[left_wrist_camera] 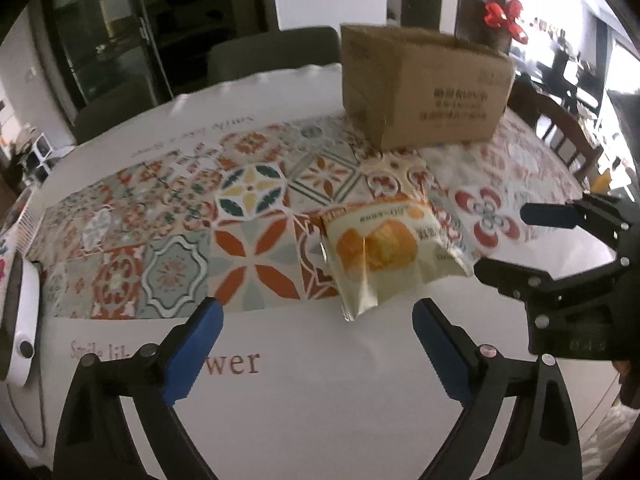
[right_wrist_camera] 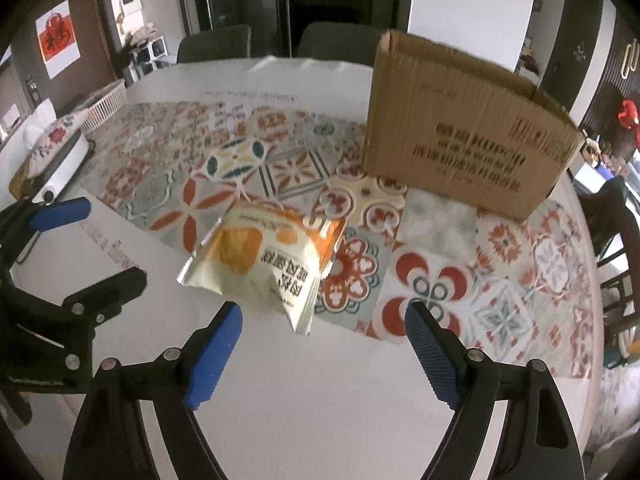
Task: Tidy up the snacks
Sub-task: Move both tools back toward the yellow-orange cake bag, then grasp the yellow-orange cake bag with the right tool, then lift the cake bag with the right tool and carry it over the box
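A cream snack packet (left_wrist_camera: pixel 384 252) (right_wrist_camera: pixel 268 264) with an orange cake picture lies on the patterned table mat (left_wrist_camera: pixel 248 208), its near corner lifted off the white cloth. Behind it stands an open brown cardboard box (left_wrist_camera: pixel 424 88) (right_wrist_camera: pixel 460 132). My left gripper (left_wrist_camera: pixel 318 320) is open, its blue pads just short of the packet, with nothing between them. My right gripper (right_wrist_camera: pixel 320 316) is open too, with the packet's near corner just ahead of its fingers. Each gripper shows in the other's view: the right gripper (left_wrist_camera: pixel 508 244) to the packet's right, the left gripper (right_wrist_camera: pixel 104 244) to its left.
A white appliance (left_wrist_camera: pixel 16 320) with a cord sits at the table's left edge, and a white basket (right_wrist_camera: pixel 104 104) stands further back on that side. Grey chairs (right_wrist_camera: pixel 216 44) stand behind the round table, and a wooden chair (left_wrist_camera: pixel 560 128) on the right.
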The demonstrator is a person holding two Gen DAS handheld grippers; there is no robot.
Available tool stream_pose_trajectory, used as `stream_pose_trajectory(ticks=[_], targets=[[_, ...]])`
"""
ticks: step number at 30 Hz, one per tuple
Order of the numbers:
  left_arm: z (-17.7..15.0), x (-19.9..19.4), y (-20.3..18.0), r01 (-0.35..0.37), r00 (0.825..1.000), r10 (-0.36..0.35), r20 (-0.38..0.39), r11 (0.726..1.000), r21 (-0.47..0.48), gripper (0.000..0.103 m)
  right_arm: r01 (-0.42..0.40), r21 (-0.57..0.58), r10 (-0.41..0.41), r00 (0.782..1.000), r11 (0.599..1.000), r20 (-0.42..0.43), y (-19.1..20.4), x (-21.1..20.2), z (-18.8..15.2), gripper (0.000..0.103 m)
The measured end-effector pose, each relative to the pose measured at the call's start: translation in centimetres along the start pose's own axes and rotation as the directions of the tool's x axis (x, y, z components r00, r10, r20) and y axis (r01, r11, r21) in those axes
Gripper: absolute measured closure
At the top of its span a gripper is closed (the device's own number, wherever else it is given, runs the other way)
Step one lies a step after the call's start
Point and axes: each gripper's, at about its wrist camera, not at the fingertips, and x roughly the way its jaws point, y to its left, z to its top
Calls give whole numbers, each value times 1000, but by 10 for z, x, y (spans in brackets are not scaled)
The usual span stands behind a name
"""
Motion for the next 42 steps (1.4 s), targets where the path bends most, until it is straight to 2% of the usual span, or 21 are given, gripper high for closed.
stream_pose_trajectory(ticks=[6, 9, 10, 12, 15, 17, 20, 23, 25, 27, 33, 42], targets=[[-4, 26, 2, 50, 998, -50, -30, 999, -8, 12, -10, 6, 11, 998, 1000, -54, 0, 22, -2, 32], [-4, 36, 4, 68, 996, -68, -54, 998, -17, 20, -20, 3, 21, 997, 1000, -69, 2, 30, -1, 33], [-4, 39, 5, 71, 996, -72, -56, 997, -22, 20, -23, -3, 23, 997, 1000, -73, 4, 33, -1, 33], [-2, 41, 6, 81, 995, -82, -51, 996, -33, 21, -29, -9, 28, 996, 1000, -82, 6, 37, 1, 41], [1, 47, 8, 95, 994, -97, -52, 995, -35, 23, -36, -12, 35, 995, 999, -95, 8, 44, 4, 42], [2, 51, 9, 105, 992, -107, -63, 994, -40, 29, -39, -12, 37, 994, 999, -98, 8, 47, 5, 42], [3, 57, 11, 132, 988, -137, -78, 989, -60, 36, -53, -8, 52, 993, 999, -108, 9, 50, 7, 51], [4, 60, 11, 170, 982, -175, -75, 983, -70, 50, -66, -7, 65, 991, 998, -115, 10, 54, 9, 59], [4, 62, 9, 196, 976, -202, -77, 978, -75, 68, -76, -6, 74, 990, 997, -119, 11, 56, 9, 64], [5, 63, 7, 221, 971, -227, -81, 972, -76, 80, -82, -6, 81, 990, 997, -114, 11, 55, 10, 67], [5, 62, 4, 223, 971, -230, -64, 970, -93, 88, -96, 12, 97, 988, 995, -117, 9, 56, 9, 84], [5, 37, -1, 217, 976, -218, -9, 972, -85, 90, -107, 9, 108, 990, 994, -92, 10, 42, 4, 90]])
